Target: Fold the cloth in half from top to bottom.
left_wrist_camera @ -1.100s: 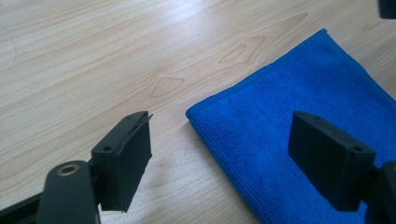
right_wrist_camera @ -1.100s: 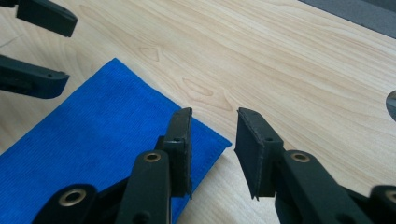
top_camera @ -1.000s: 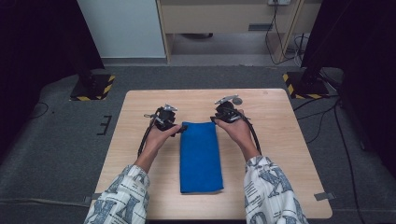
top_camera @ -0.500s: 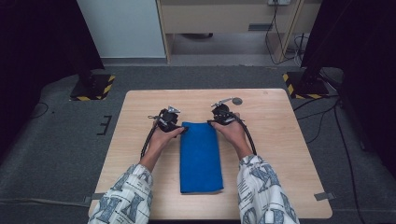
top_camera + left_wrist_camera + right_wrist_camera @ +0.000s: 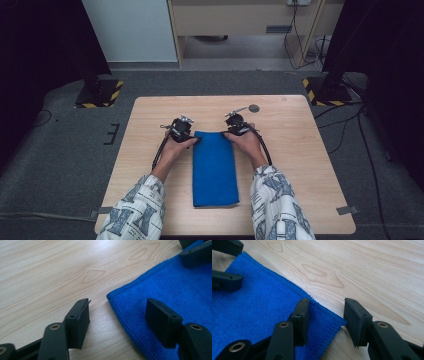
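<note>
between each gripper's parted jaws lies a far corner of the blue cloth (image 5: 215, 167).

We see a light wooden table (image 5: 300, 150) with a small dark round disc (image 5: 254, 108) near its far edge. It stands on grey carpet (image 5: 65, 150). Two black stand bases with yellow-black hazard stripes (image 5: 100, 93) (image 5: 325, 91) flank it, and cables (image 5: 350, 130) trail at the right. A pale cabinet (image 5: 240, 15) stands behind.
</note>
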Available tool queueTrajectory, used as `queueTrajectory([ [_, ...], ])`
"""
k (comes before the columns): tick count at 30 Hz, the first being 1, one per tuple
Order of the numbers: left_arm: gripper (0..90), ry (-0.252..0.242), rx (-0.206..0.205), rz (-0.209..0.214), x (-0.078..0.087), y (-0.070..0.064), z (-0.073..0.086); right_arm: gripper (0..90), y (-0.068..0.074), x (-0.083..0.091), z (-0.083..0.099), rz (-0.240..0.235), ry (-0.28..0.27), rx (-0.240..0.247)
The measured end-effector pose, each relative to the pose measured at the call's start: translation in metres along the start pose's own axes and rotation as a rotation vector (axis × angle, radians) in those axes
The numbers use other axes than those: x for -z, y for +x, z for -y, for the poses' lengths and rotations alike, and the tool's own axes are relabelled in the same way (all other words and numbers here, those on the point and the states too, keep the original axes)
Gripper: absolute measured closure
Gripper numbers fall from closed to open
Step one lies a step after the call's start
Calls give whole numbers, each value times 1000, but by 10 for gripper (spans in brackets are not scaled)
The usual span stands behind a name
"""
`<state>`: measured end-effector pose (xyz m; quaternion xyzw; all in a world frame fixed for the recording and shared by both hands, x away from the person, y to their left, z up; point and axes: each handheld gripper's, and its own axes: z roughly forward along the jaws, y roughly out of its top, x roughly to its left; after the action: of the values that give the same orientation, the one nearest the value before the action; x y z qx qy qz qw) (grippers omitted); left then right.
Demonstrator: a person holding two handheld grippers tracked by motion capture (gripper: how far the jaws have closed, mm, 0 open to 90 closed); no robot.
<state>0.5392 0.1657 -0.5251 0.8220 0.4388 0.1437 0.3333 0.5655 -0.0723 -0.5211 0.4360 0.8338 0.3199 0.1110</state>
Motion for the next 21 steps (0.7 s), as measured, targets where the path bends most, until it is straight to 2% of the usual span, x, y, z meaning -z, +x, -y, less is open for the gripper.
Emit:
queueTrajectory([
  [2,391,-5,0,1,-1,-1,0,594,2,-1,0,-4,-4,-5],
  [5,445,-11,0,9,-1,-2,0,717,5,-1,0,-22,-4,19],
  [9,602,-33,-7,40,-1,-8,2,838,10,0,3,-36,-8,38],
  [11,674,-36,-6,47,-1,-9,2,856,12,0,4,-31,-13,26],
  [14,782,-49,4,57,3,-11,0,864,18,4,6,-3,-13,52],
  [17,832,-81,9,67,8,-13,-3,866,20,11,5,-3,-38,58],
  [21,854,-96,4,74,13,-15,-8,866,20,21,3,-6,-64,62],
])
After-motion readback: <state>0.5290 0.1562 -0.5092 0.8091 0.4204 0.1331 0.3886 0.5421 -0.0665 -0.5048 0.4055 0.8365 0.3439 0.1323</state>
